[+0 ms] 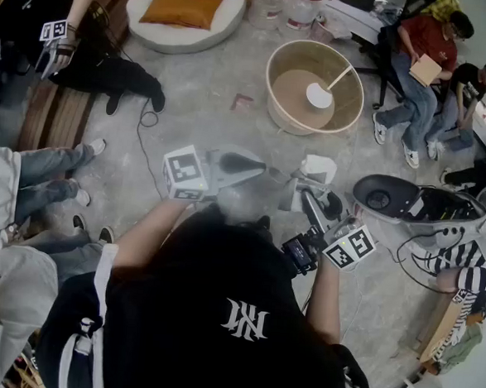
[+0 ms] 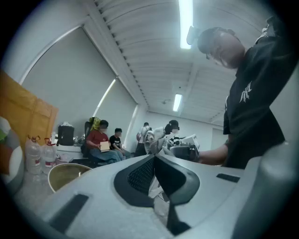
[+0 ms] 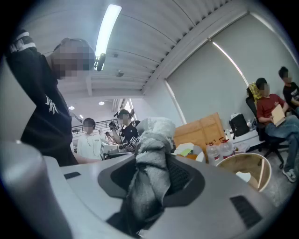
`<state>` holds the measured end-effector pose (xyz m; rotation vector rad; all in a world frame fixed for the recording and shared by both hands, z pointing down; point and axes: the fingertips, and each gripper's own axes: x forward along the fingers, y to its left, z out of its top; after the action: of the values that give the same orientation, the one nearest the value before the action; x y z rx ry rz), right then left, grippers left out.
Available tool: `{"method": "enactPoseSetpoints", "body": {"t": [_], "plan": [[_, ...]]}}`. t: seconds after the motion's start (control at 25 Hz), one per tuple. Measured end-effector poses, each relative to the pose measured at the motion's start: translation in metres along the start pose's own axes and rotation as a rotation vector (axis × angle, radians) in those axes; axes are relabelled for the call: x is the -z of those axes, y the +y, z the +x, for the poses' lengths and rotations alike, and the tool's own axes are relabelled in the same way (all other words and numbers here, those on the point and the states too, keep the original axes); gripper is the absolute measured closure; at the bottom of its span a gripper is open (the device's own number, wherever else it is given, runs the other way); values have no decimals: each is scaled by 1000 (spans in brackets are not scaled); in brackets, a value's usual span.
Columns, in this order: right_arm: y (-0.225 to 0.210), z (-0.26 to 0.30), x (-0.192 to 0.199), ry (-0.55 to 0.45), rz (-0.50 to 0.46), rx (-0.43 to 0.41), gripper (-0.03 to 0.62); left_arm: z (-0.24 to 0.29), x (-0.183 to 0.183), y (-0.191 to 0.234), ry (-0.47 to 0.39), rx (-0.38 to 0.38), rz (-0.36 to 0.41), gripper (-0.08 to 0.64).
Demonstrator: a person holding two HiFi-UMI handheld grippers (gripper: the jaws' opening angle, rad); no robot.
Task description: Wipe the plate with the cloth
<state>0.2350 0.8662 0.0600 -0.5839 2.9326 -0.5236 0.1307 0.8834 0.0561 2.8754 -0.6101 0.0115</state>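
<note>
In the head view I hold both grippers level in front of my chest, above the floor. My right gripper (image 1: 309, 194) is shut on a grey-white cloth (image 1: 317, 169); in the right gripper view the cloth (image 3: 152, 161) bulges up out of the shut jaws (image 3: 152, 186). My left gripper (image 1: 253, 166) points toward it with its jaws shut (image 2: 156, 184). A thin pale scrap that looks like the same cloth is pinched between them, and a grey strip (image 1: 281, 181) runs between the two grippers. No plate is clearly in view.
A round wooden basket (image 1: 273, 67) stands on the floor ahead with a small white item (image 1: 319, 96) and a stick in it. People sit all round: legs at the left (image 1: 49, 175), two seated at the far right (image 1: 423, 52). A white cushion bed (image 1: 231, 14) lies at the back.
</note>
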Motion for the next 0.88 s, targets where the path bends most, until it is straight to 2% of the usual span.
{"method": "enactPoseSetpoints", "body": {"t": [0.24,0.4,0.52,0.68,0.88], "plan": [[-8,63,11,12,-28,10,445,-33,6,43,13,41,6,554],[-9,88,18,30,-41,57,446,-53,11,64,18,79,5,554],[-13,90,22,23,-24,111,444,-57,13,76,11,101,-13,554],[-22,81,33,23,3,179,443,-53,33,96,22,119,-48,554],[-53,96,39,34,46,238,443,-50,45,151,41,102,-90,554]]}}
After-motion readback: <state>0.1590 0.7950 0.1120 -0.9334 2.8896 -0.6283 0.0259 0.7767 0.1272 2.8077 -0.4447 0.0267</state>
